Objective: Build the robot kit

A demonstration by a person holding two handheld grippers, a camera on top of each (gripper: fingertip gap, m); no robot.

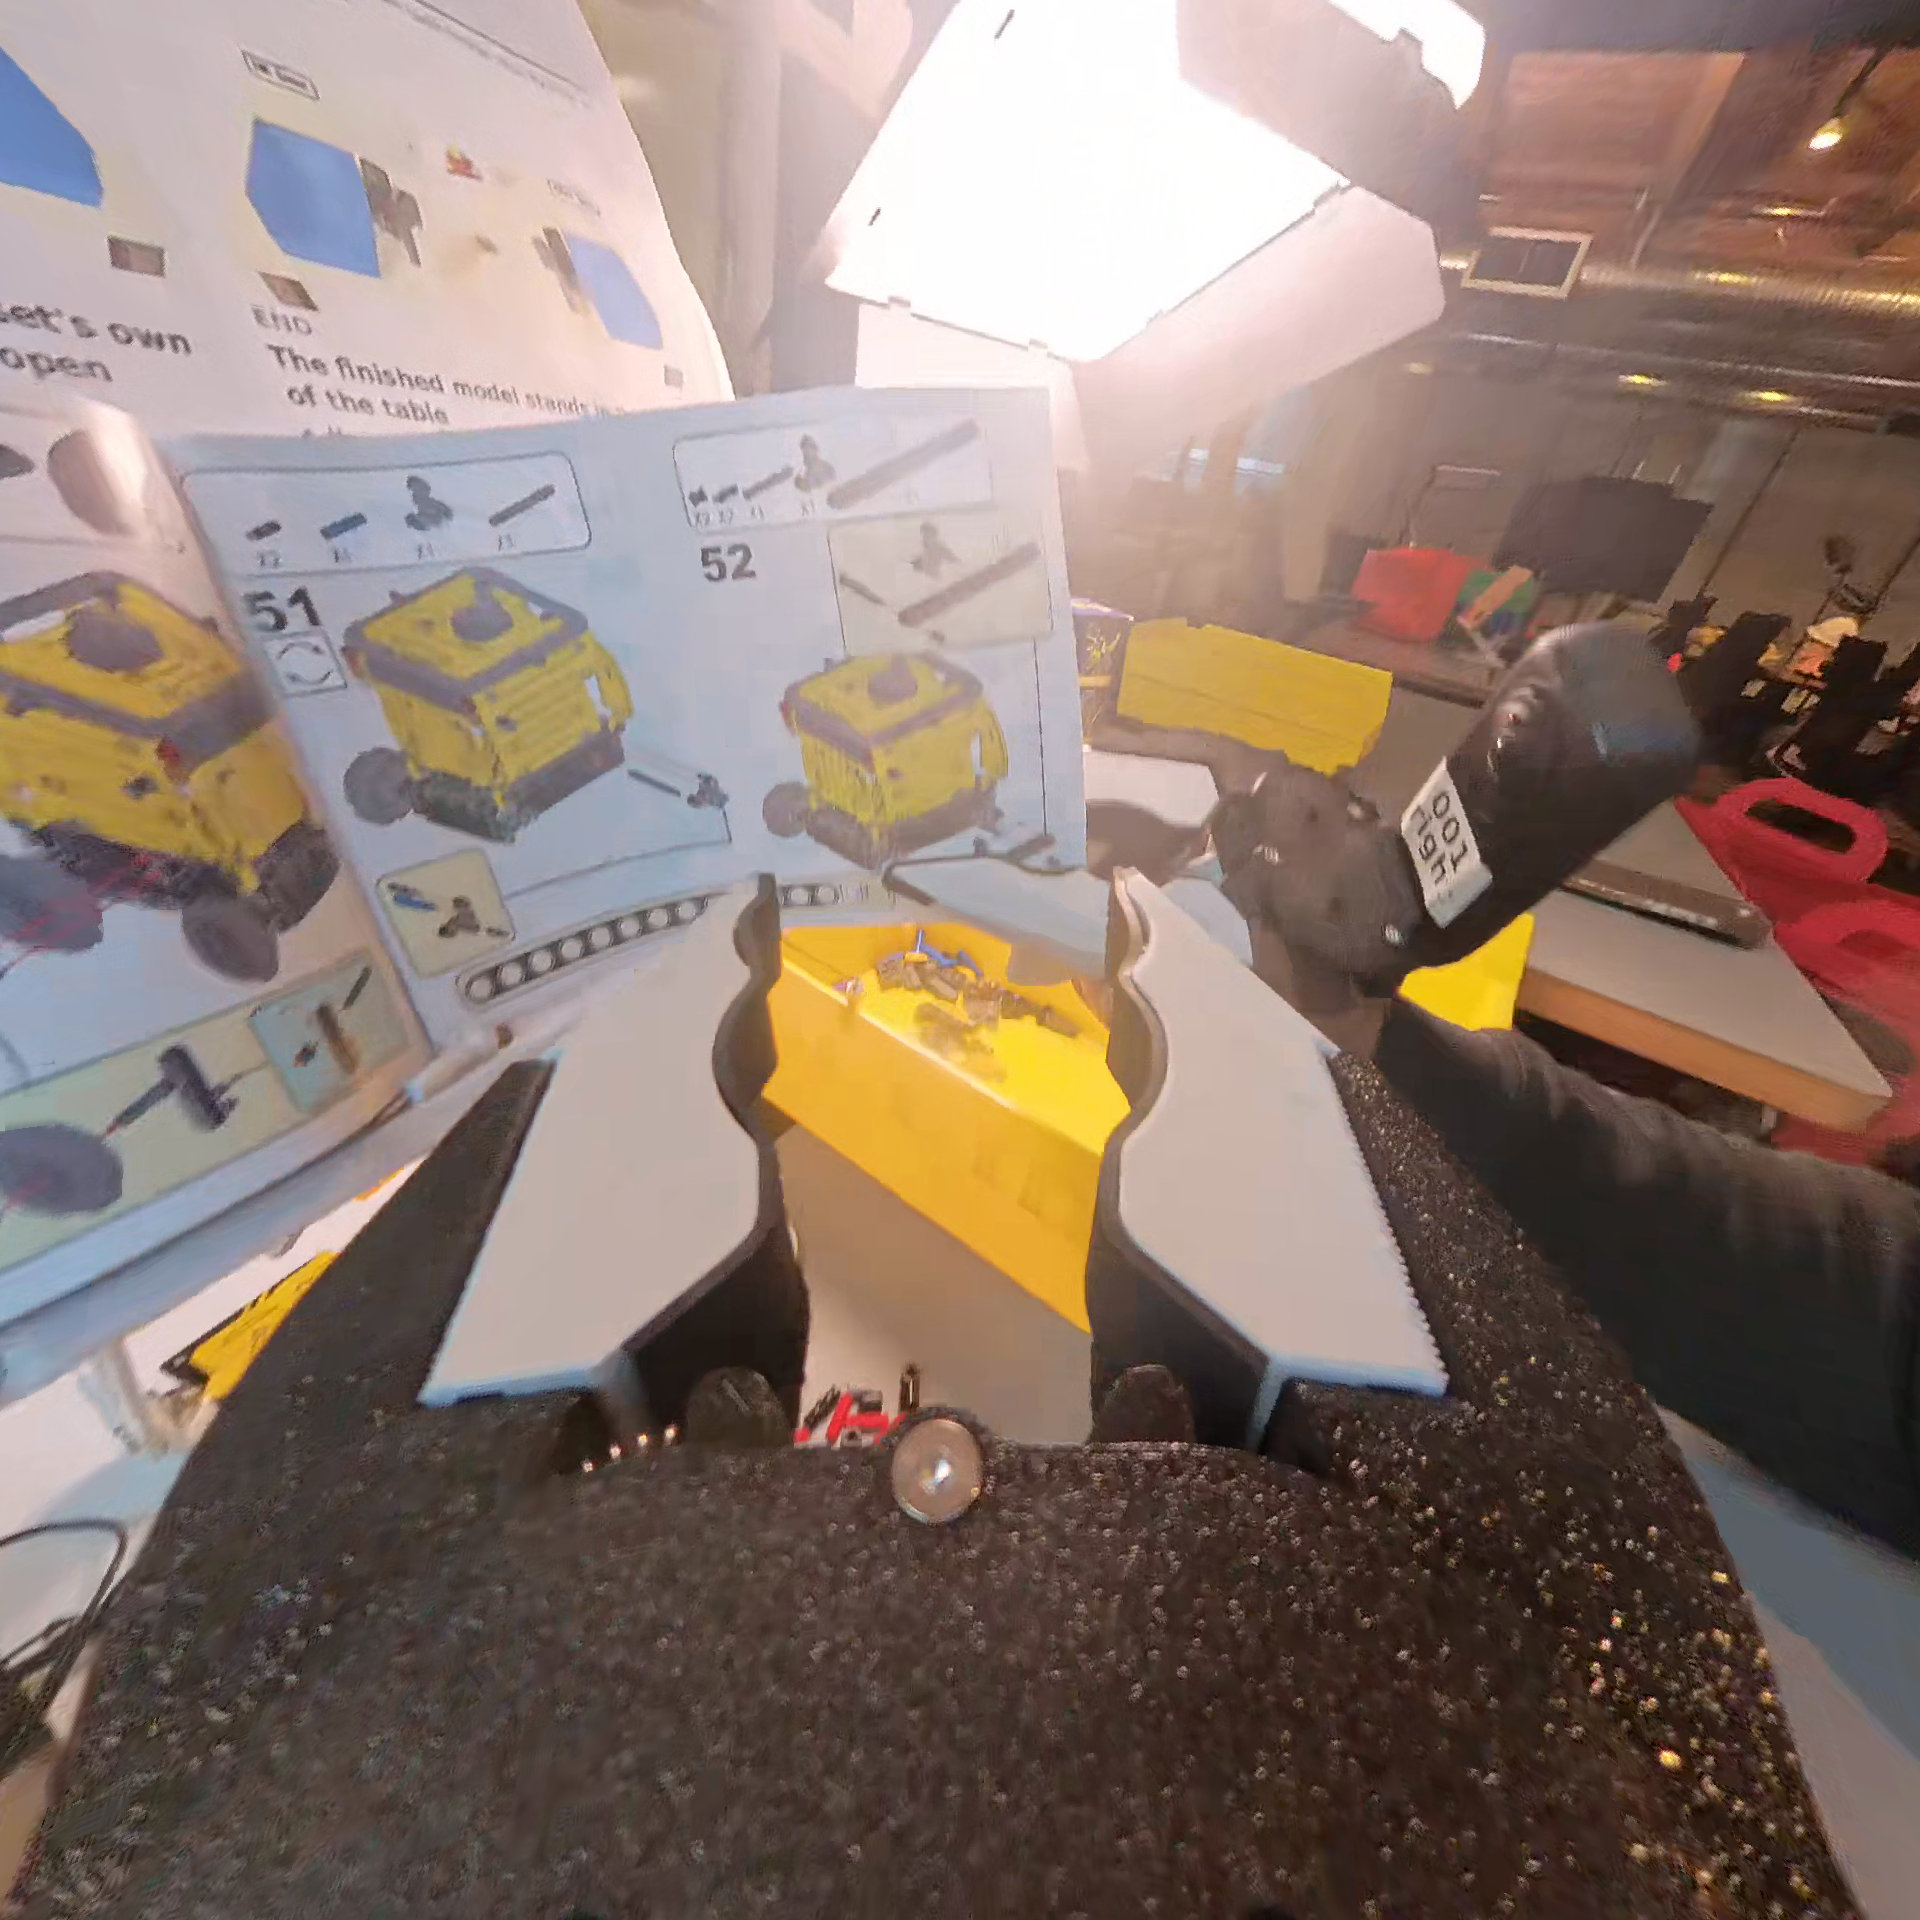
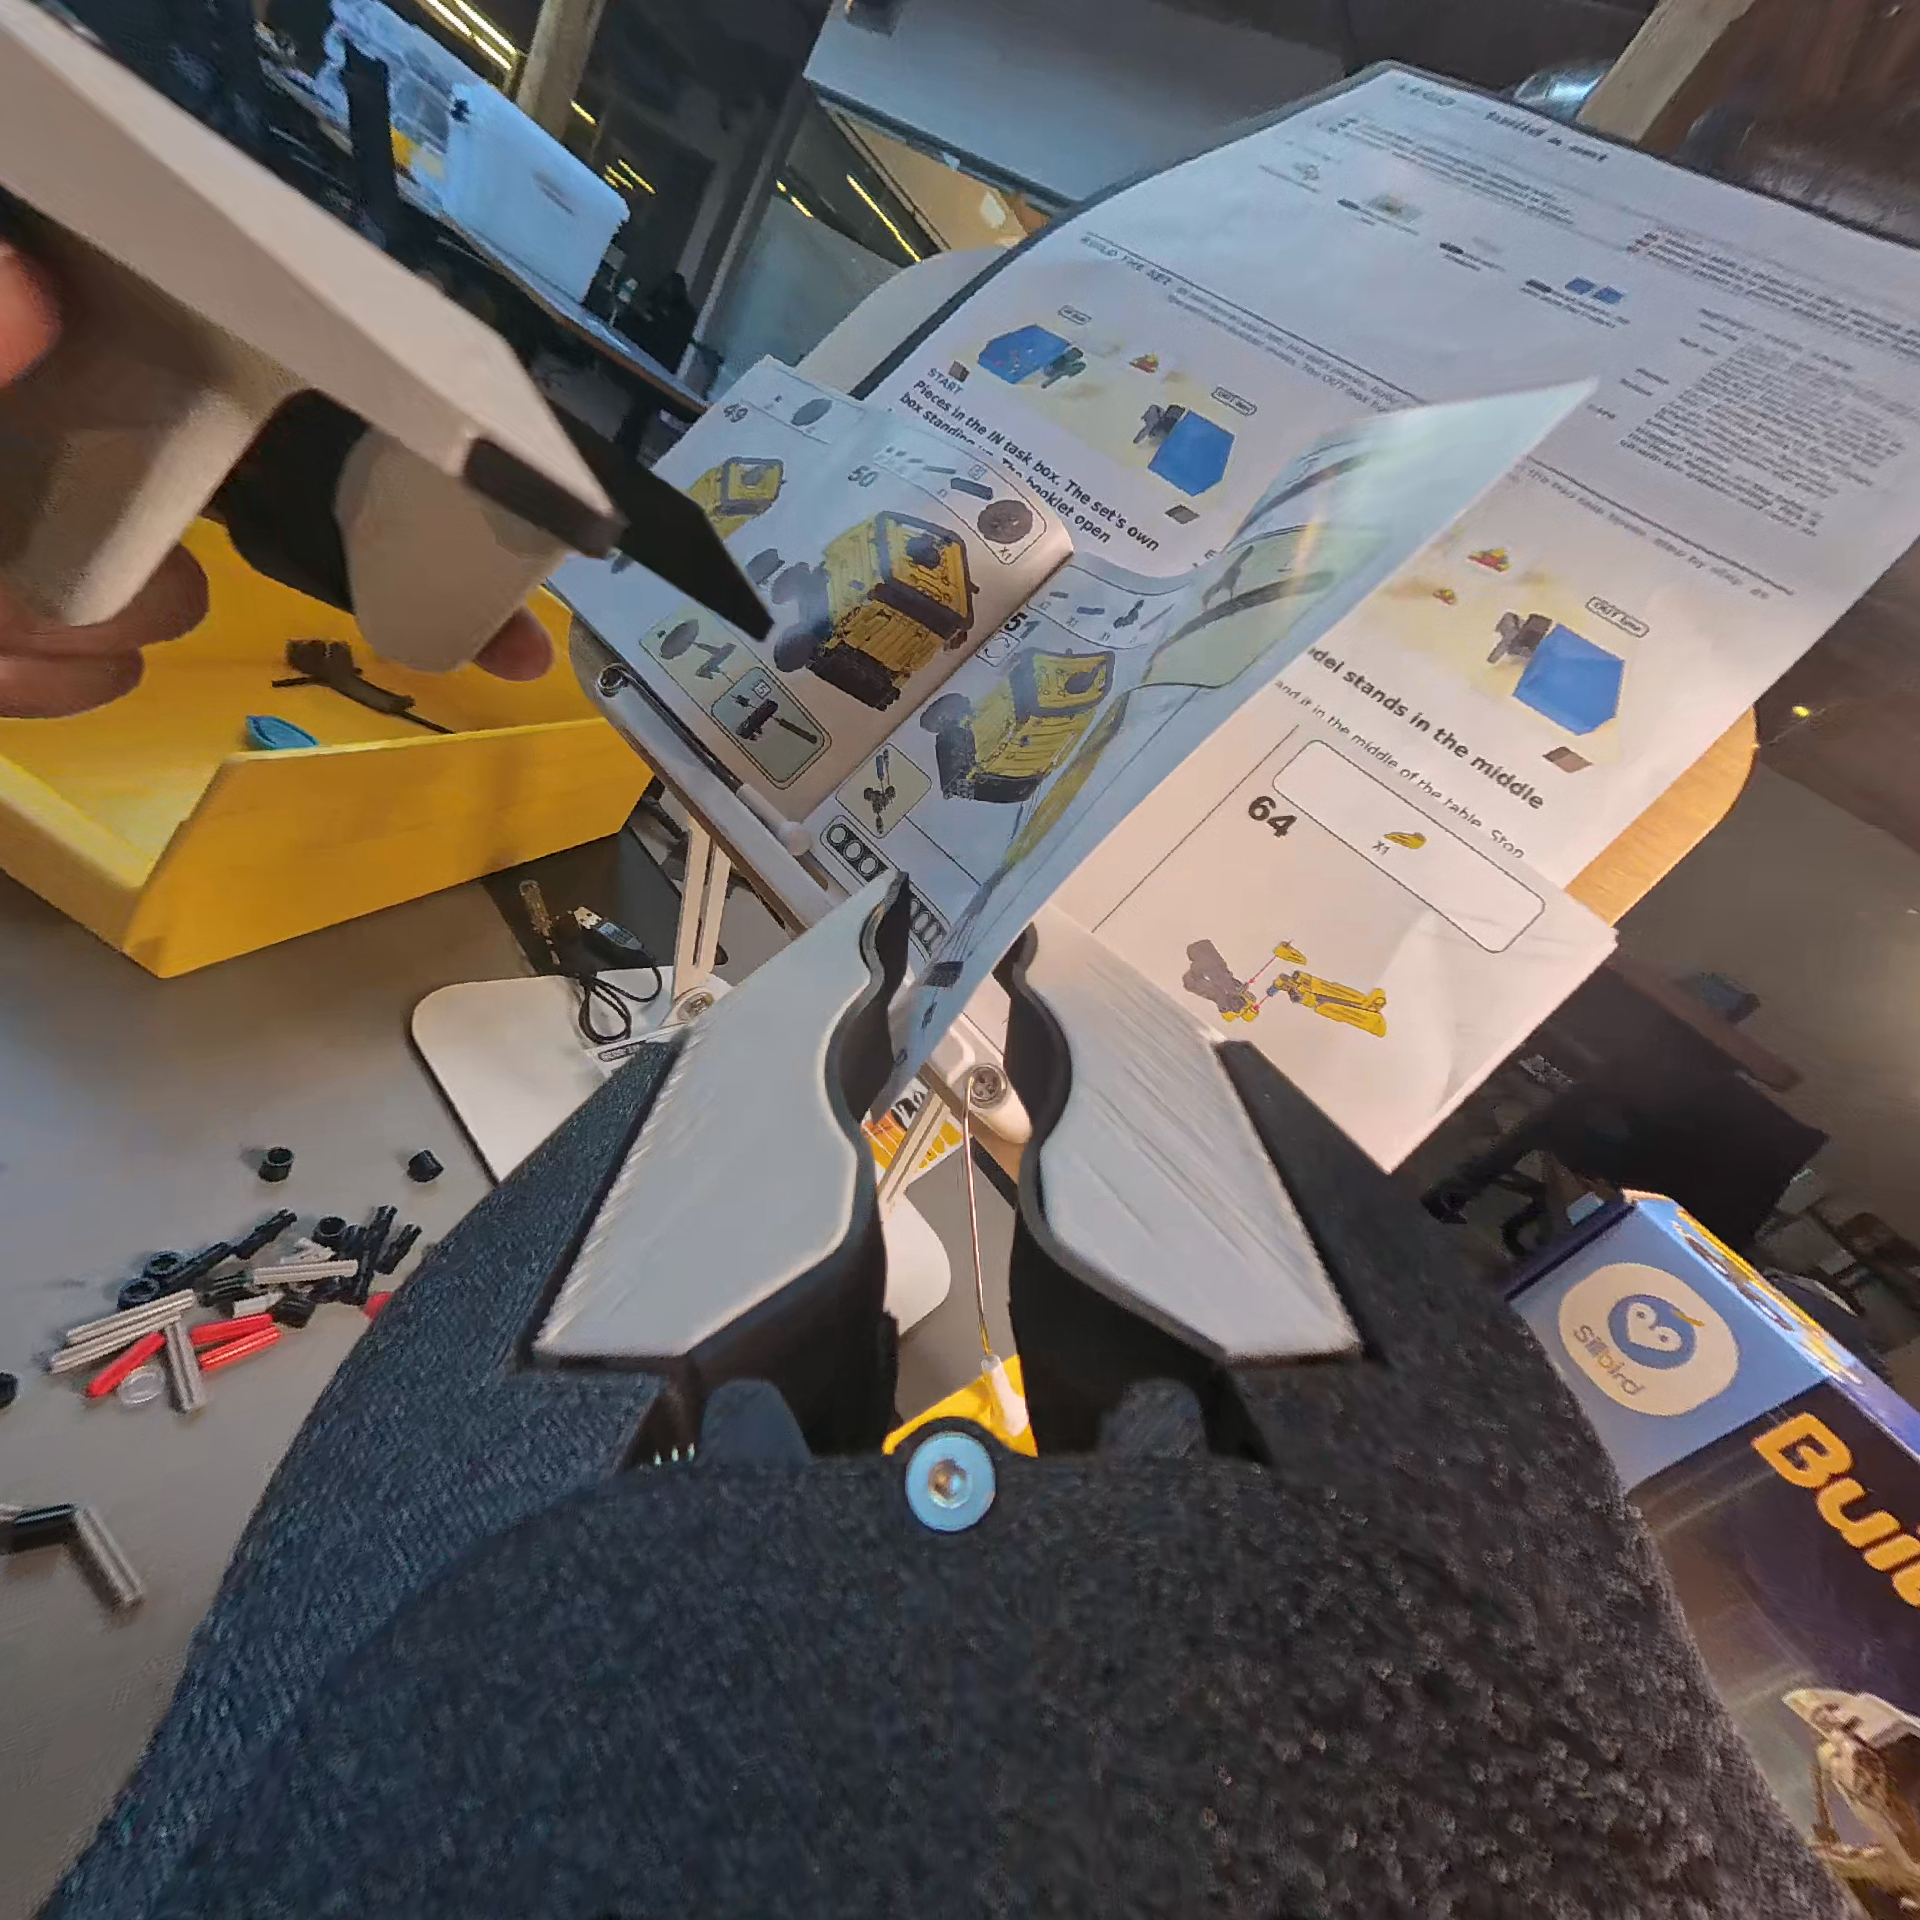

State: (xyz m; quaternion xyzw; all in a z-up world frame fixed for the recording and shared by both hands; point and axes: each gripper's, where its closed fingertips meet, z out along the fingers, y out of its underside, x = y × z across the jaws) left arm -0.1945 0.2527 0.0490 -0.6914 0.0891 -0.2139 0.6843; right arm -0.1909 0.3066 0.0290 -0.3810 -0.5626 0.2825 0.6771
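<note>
Paper booklet page [image 2: 1195, 665] lifted between our right gripper's [image 2: 951, 940] fingers; left gripper [image 1: 940, 909] wide open, empty.

We see the page's lower edge passing between the right fingers, though whether they pinch it we cannot tell. Our booklet [image 1: 582, 717] leans on a white stand [image 2: 717, 883] before a large printed sheet [image 2: 1558, 436]. Beyond the left gripper sits a yellow tray [image 1: 935, 1143] holding small dark parts. Loose pins [image 2: 208, 1320] lie on the grey table [image 2: 260, 1039].

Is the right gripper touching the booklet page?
Touching: right wrist view shows the booklet page lower edge between the right gripper fingers, against the left fingertip.
</note>
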